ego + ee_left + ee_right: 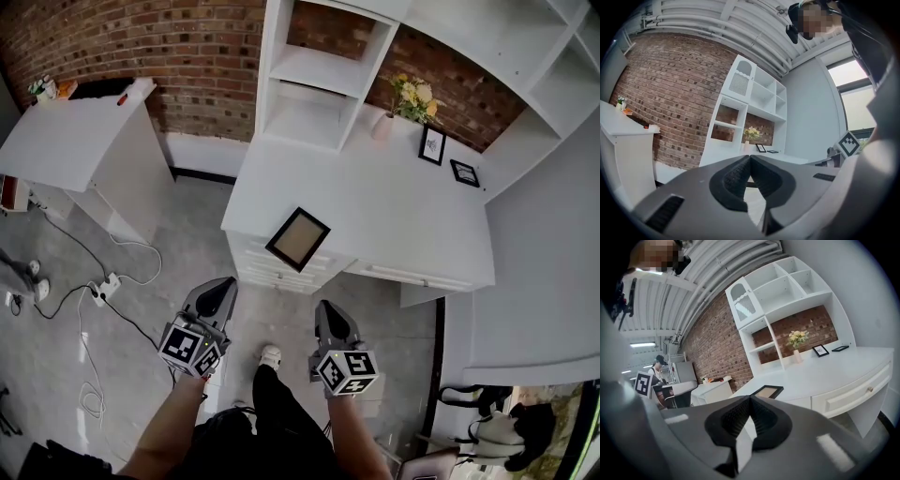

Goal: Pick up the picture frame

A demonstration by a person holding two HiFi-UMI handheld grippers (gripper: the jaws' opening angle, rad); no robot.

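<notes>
Lying nr desk (394, 216) edge, picture frame (298, 238); left gripper (223, 285), right gripper (325, 308) jaws closed, empty; vase (382, 127) behind

Head view: high above the floor (187, 244), facing steeply down; left claw (217, 292) at 7 o'clock, right claw (330, 317) at 6 o'clock, tabletop (394, 216) toward 12 o'clock, well apart from both.
Left claw view: low behind its own jaws, facing level toward the distant shelf unit (754, 103) at 12 o'clock.
Right claw view: behind its own jaws, looking across the tabletop from nearer.
Shared: tabletop, shelf unit and brick wall (187, 56) appear in all three.
</notes>
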